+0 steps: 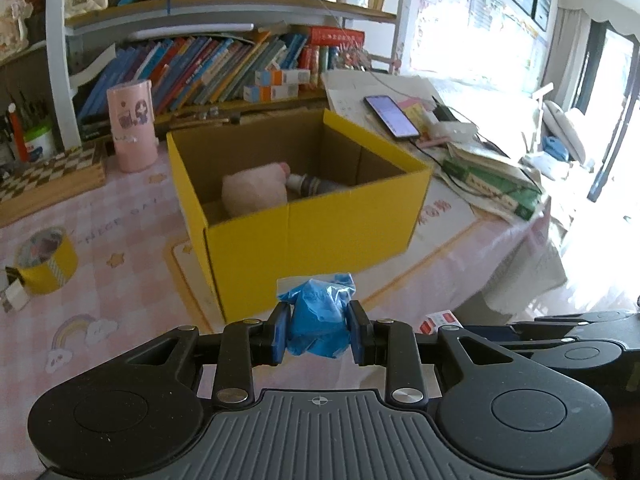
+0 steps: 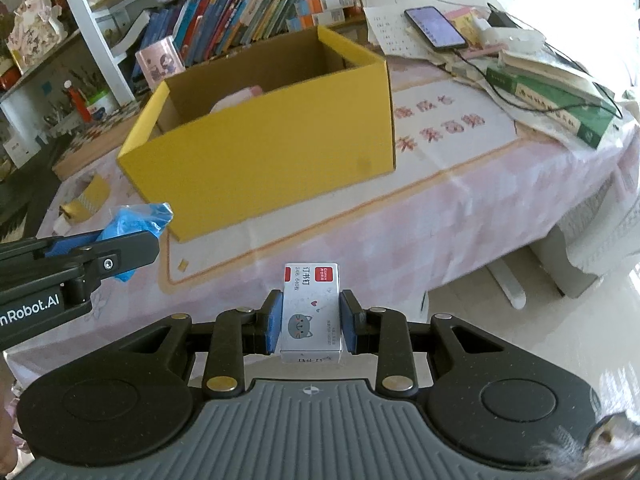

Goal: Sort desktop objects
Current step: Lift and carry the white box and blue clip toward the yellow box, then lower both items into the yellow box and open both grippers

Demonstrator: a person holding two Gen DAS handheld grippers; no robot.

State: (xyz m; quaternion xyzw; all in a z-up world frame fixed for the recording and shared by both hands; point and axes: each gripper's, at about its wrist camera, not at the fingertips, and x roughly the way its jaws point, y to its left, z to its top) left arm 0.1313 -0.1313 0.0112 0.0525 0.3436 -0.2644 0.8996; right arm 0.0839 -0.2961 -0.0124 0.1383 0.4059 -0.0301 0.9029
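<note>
- Left hand-held gripper [image 1: 319, 330] clenches a crumpled blue plastic bag [image 1: 318, 316]; right hand-held gripper [image 2: 308, 326] clenches a small white cardboard staple box [image 2: 311, 312].
- Open yellow cardboard box [image 1: 320, 236] sits ahead of both.
- Risk: the slippery bag may slide out before reaching it.

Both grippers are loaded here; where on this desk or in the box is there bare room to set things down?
Free: the yellow box interior right of the pink plush and bottle; the tablecloth between tape roll and box; the mat right of the box. Crowded: the far right corner, with phone, papers and green book.
</note>
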